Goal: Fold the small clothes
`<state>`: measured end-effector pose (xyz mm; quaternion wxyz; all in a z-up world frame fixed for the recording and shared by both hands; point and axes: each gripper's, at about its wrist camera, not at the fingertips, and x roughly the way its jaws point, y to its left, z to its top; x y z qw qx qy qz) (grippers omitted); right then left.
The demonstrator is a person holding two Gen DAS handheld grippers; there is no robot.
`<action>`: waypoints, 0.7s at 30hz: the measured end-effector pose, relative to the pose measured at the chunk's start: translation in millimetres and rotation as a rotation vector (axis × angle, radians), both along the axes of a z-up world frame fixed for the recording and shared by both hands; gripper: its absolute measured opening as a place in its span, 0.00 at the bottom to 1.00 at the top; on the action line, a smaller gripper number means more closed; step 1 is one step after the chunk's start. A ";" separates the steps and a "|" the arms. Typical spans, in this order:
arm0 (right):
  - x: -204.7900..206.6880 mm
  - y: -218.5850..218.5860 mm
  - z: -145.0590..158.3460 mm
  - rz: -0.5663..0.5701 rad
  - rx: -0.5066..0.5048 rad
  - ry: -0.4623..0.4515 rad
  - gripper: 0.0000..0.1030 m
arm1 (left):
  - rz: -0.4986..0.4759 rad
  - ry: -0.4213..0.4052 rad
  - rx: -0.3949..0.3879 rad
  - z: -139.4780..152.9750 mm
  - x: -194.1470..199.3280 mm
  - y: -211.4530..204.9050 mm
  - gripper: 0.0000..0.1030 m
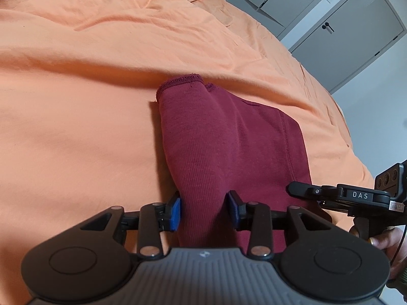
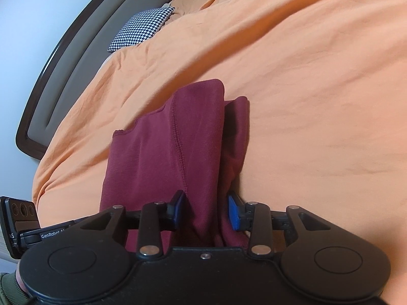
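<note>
– Maroon ribbed knit fills the gap in both sets of tongs, right? Start with the left.

– Yes. The left tongs [image 1: 204, 209] stand partly apart, with a raised ridge of the maroon garment [image 1: 229, 147] running between the blue pads [image 1: 175, 213]. The cloth meets both pads. I cannot tell whether they squeeze it or only flank it.

– And the right tongs [image 2: 204, 209]?

– Much the same: partly apart, with bunched cloth between the pads and touching each. Again I cannot tell whether it is gripped.

– Where does the garment lie?

– On the bed [image 1: 76, 127], on the orange sheet. It is folded over on itself. Its near edge rises to the two tongs and its far end rests flat on the sheet. In the left wrist view a stitched hem lies at the far end. In the right wrist view a seam runs down the top layer, and a second layer shows just beside it on the right.

– Anything beside the tongs?

– In the left wrist view a finger of the right tongs reaches in from the right edge, touching the garment's side, with a hand [image 1: 385, 241] below it. In the right wrist view a green sleeve [image 2: 7, 287] shows in the bottom left corner.

– Farther off?

– A black-and-white houndstooth pillow [image 2: 142, 28] lies near the dark-framed headboard [image 2: 76, 58]. Grey wardrobe doors [image 1: 343, 33] stand beyond the bed's far edge.
</note>
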<state>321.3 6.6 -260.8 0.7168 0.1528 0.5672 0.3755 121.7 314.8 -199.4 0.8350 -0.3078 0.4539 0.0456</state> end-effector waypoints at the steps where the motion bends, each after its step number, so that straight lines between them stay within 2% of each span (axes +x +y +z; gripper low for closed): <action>1: -0.5 -1.0 1.0 -0.001 -0.002 -0.003 0.37 | 0.000 0.000 -0.001 1.3 -1.0 1.4 0.39; 13: -9.6 -9.1 14.5 -0.026 -0.030 -0.025 0.40 | 0.012 0.007 0.009 16.1 -15.7 -0.8 0.40; 21: -23.7 -5.9 28.7 0.001 -0.066 -0.071 0.51 | 0.009 0.007 0.012 28.4 -29.0 -7.1 0.47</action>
